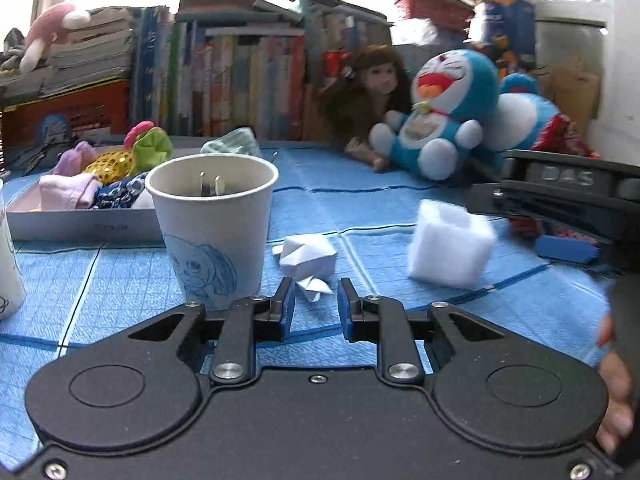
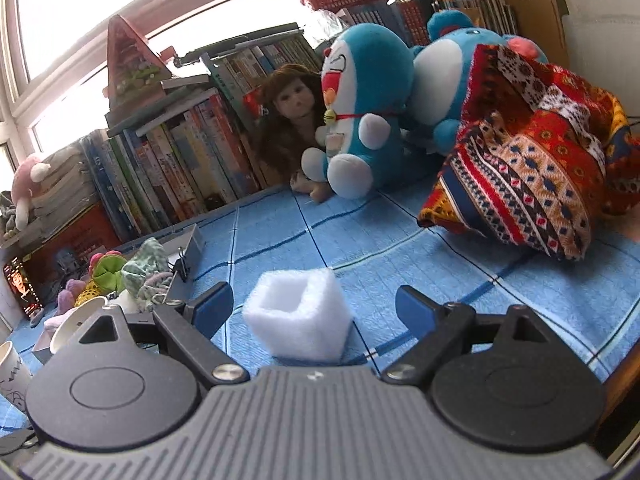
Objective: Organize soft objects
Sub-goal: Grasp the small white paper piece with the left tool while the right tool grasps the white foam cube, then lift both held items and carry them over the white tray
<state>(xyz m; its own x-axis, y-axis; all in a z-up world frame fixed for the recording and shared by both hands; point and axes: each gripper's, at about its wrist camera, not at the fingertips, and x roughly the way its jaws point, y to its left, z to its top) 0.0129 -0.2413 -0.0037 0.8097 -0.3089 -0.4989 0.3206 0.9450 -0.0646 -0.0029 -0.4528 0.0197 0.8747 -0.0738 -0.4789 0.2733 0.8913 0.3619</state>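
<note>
A white foam cube (image 2: 298,316) with a hollow top sits on the blue mat (image 2: 500,292) between the wide-apart fingers of my right gripper (image 2: 316,310), which stands open without touching it. The same cube (image 1: 450,246) shows in the left wrist view, with one blue pad (image 1: 564,250) of the right gripper beside it. My left gripper (image 1: 316,306) hovers low over the mat with its jaws close together. The tail of a crumpled white paper (image 1: 308,258) lies right at its tips, and a sliver of mat shows beside the right pad.
A paper cup (image 1: 212,232) holding a plug stands just left of the paper, with another cup (image 1: 6,264) at the left edge. A grey tray (image 1: 80,222) of socks and cloths lies behind. Doraemon plush (image 1: 440,116), doll (image 1: 376,88), patterned cloth (image 2: 540,184) and books line the back.
</note>
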